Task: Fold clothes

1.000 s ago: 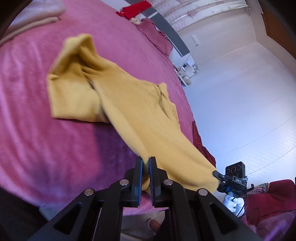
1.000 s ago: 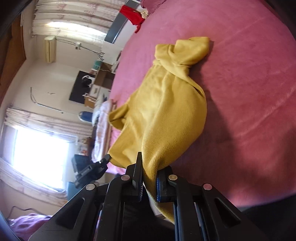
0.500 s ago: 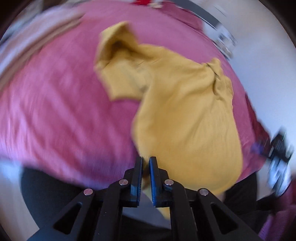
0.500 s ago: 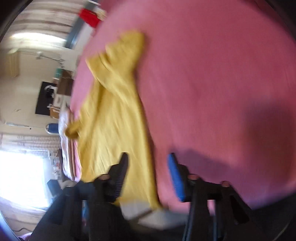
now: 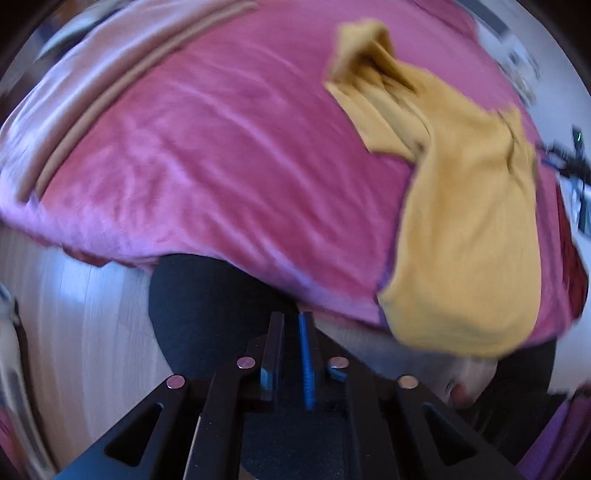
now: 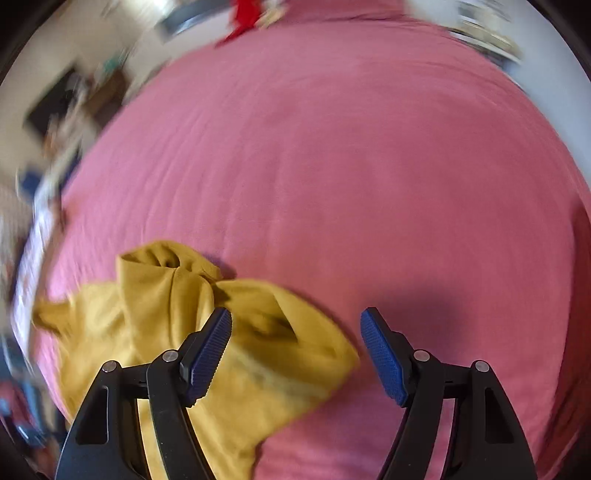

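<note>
A mustard-yellow garment [image 5: 469,221] lies crumpled on the pink bed [image 5: 221,147], its lower end hanging over the near edge. In the left wrist view it is off to the right, well apart from my left gripper [image 5: 291,325]. That gripper's fingers are almost together with nothing between them, out past the bed edge above the floor. In the right wrist view the garment [image 6: 166,306] is bunched at lower left. My right gripper [image 6: 295,332] is wide open just above it, with its left pad [image 6: 210,350] over the cloth and the right pad [image 6: 384,354] over bare bedcover [image 6: 332,166].
A pale pink blanket [image 5: 92,74] lies along the bed's far left. Light wooden floor [image 5: 74,314] and a person's dark trouser leg [image 5: 207,295] show below the bed edge. A red item [image 6: 243,14] lies at the far end. Blurred furniture [image 6: 66,103] stands left.
Both grippers have let go of the garment, which now lies on the bed. The right gripper opened wide and swung over the bed. The left gripper pulled away to the left.
</note>
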A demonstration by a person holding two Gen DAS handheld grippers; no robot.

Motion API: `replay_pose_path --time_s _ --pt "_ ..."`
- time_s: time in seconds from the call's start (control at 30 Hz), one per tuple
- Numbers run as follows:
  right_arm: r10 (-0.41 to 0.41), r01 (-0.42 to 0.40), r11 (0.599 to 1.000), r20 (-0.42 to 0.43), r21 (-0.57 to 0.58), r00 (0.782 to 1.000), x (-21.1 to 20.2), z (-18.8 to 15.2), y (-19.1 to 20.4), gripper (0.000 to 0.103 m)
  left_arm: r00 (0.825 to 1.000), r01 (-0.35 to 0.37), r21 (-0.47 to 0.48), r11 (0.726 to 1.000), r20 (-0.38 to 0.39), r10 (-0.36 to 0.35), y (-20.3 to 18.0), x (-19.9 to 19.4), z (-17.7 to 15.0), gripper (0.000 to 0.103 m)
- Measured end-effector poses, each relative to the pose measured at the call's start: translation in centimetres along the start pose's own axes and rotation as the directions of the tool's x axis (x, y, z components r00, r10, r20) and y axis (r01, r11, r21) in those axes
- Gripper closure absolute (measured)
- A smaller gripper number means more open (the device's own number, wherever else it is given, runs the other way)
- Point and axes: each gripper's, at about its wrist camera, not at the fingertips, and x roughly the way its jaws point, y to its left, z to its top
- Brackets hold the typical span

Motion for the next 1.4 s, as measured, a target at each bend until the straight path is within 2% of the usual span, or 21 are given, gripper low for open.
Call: replay_pose_path --time_s 0.1,0.2,0.23,0.27,0.3,0.37,0.47,0.53,0.57,0.6,0.77,0.87,0.93,0.97,1.0,1.03,1.1,1.2,1.3,1.37,1.4 --pt "-0.081 0.048 0.976 -0.151 -0.211 0.985 4.4 2.0 3.1 0.028 0.991 0.083 0.060 0.995 0.097 -0.088 -2.9 0.1 2.6 0.097" --pt "-0.126 0.073 0.967 -0.207 -0.246 0.970 7.4 1.9 4.2 0.027 0.965 0.152 0.187 0.971 0.183 -0.186 -9.2 2.0 6.5 0.096" --pt "-0.101 0.059 0.975 -0.190 -0.215 0.977 7.1 1.7 4.0 0.027 0.954 0.172 0.226 0.959 0.203 -0.219 -11.5 2.8 8.0 0.096" --pt "-0.076 0.044 0.982 -0.171 -0.184 0.982 6.7 1.5 3.8 0.040 0.947 0.187 0.255 0.949 0.210 -0.243 -13.6 3.9 9.5 0.096" --pt "-0.052 0.028 0.988 -0.151 -0.154 0.987 6.3 1.4 3.5 0.065 0.939 0.203 0.285 0.937 0.215 -0.268 -15.7 5.0 11.0 0.096" --pt "-0.010 0.004 0.998 -0.103 -0.064 0.995 4.8 0.5 2.4 0.086 0.922 0.230 0.348 0.909 0.221 -0.318 -19.3 7.2 13.4 0.096" --pt "-0.013 0.013 0.997 0.002 0.073 1.000 1.3 -1.3 -0.1 0.089 0.932 0.176 0.418 0.891 0.220 -0.288 -23.6 10.3 15.6 0.096" --pt "-0.047 0.025 0.977 0.100 0.211 0.994 -2.1 -3.4 -3.0 0.091 0.941 0.132 0.432 0.892 0.227 -0.250 -24.4 12.0 15.7 0.096" --pt "-0.069 0.035 0.962 0.115 0.271 0.991 -2.9 -5.0 -4.1 0.098 0.945 0.111 0.438 0.892 0.231 -0.231 -24.7 12.8 15.7 0.095" --pt "-0.091 0.043 0.943 0.129 0.331 0.987 -3.8 -6.6 -5.2 0.098 0.945 0.095 0.441 0.893 0.241 -0.220 -25.0 13.5 15.7 0.095" --pt "-0.211 0.063 0.792 0.175 0.608 0.962 -7.9 -14.8 -10.9 0.098 0.874 0.172 0.387 0.906 0.365 -0.322 -23.0 14.1 14.0 0.094" --pt "-0.280 0.052 0.660 0.182 0.750 0.943 -10.2 -19.8 -14.2 0.098 0.870 0.169 0.389 0.905 0.372 -0.323 -22.9 14.4 14.0 0.094" --pt "-0.268 -0.003 0.532 0.172 0.847 0.948 -10.2 -24.4 -16.4 0.095 0.871 0.174 0.391 0.904 0.368 -0.326 -22.2 14.3 14.2 0.094" --pt "-0.261 -0.028 0.467 0.168 0.884 0.951 -10.1 -26.6 -17.2 0.084 0.869 0.183 0.388 0.903 0.366 -0.334 -22.2 14.5 14.4 0.094" --pt "-0.252 -0.039 0.434 0.163 0.900 0.954 -9.7 -28.0 -16.9 0.077 0.867 0.193 0.386 0.902 0.364 -0.341 -22.2 14.6 14.6 0.094" --pt "-0.250 -0.023 0.445 0.149 0.895 0.957 -9.7 -28.4 -16.5 0.076 0.865 0.203 0.383 0.901 0.361 -0.349 -22.2 14.7 14.8 0.094" --pt "-0.255 0.005 0.464 0.128 0.886 0.958 -9.9 -29.1 -15.6 0.062 0.861 0.231 0.376 0.897 0.351 -0.369 -21.6 14.3 14.6 0.094" --pt "-0.341 -0.004 0.461 0.181 0.887 0.922 -12.5 -28.5 -15.3 0.046 0.855 0.255 0.370 0.893 0.345 -0.387 -21.2 14.1 14.6 0.094" --pt "-0.381 -0.002 0.524 0.236 0.852 0.894 -14.2 -25.9 -14.8 0.046 0.858 0.241 0.374 0.896 0.349 -0.377 -21.4 14.1 14.3 0.094" --pt "-0.393 -0.093 0.506 0.325 0.858 0.860 -15.8 -25.5 -15.3 0.046 0.861 0.228 0.377 0.898 0.353 -0.367 -21.6 14.1 14.3 0.094" --pt "-0.436 -0.176 0.427 0.373 0.887 0.819 -17.2 -27.1 -16.0 0.046 0.861 0.225 0.378 0.898 0.353 -0.365 -21.6 14.1 14.4 0.094"
